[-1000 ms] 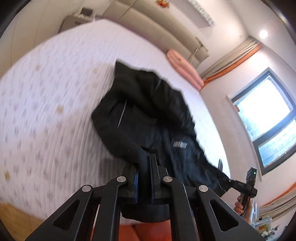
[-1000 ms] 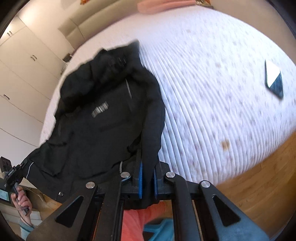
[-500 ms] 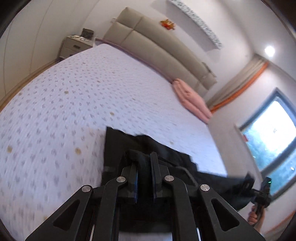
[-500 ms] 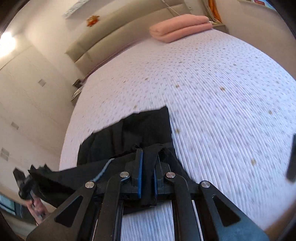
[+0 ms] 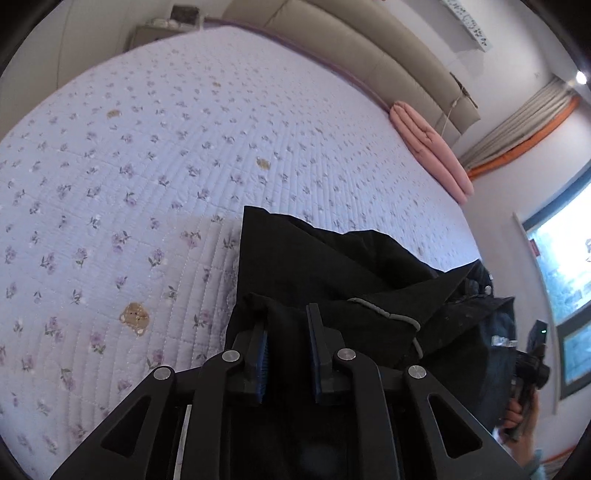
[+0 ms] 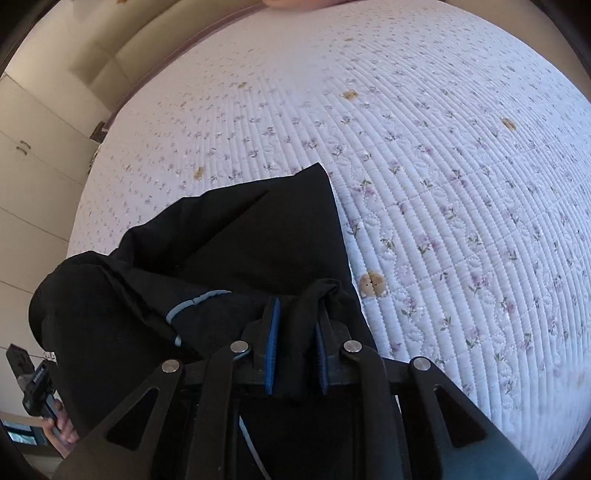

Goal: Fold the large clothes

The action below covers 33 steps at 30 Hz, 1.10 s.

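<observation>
A large black jacket (image 5: 332, 266) lies on the near part of a bed, its far edge flat on the quilt; it also shows in the right wrist view (image 6: 240, 240). My left gripper (image 5: 286, 317) has its jaws parted a little, with a fold of the jacket's near left edge still between them. My right gripper (image 6: 297, 310) stands the same way on the near right edge, cloth bunched between its blue pads (image 6: 273, 325). The right gripper shows at the right edge of the left wrist view (image 5: 532, 362).
The bed has a white quilt with small purple flowers (image 5: 147, 147) (image 6: 443, 147). A folded pink blanket (image 5: 428, 147) lies by the beige headboard (image 5: 351, 40). A nightstand (image 5: 162, 26) stands at the far left, a window (image 5: 561, 280) at the right, white wardrobes (image 6: 29, 166) at the left.
Both grippers swung the jacket up, forward and down onto the bed. Their jaws, tightly shut on the cloth before, now stand a little apart around it.
</observation>
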Motion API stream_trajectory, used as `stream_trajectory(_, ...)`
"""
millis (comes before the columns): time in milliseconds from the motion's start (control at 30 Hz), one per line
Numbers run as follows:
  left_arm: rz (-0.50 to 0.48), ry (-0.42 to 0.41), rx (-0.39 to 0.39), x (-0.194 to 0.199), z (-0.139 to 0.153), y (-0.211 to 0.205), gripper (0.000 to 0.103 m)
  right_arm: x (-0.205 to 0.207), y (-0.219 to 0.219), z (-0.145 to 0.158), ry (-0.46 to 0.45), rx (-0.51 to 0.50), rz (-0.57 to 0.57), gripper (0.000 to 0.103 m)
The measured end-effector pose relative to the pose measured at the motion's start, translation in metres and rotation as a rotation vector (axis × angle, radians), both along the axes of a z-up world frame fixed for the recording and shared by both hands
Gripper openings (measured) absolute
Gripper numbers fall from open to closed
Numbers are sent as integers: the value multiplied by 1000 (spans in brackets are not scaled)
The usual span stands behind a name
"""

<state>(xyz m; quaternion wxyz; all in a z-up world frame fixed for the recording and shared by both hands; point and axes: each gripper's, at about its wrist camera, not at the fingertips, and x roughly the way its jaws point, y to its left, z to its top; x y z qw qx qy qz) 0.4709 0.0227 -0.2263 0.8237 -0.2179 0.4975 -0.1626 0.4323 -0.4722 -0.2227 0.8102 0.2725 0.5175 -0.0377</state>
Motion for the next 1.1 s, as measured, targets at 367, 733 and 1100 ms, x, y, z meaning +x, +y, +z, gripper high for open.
stream_trajectory(367,-65,89,-236,14,67,45,26,-4,-60,49,36,46,-159,38)
stream_trajectory(733,-194,30,38,11,90,52,72,2,-43,75,36,-57,13,52)
stream_trajectory(1100,-313,103,72,34,32,10,72,39,-29,53,-16,-131,191,65)
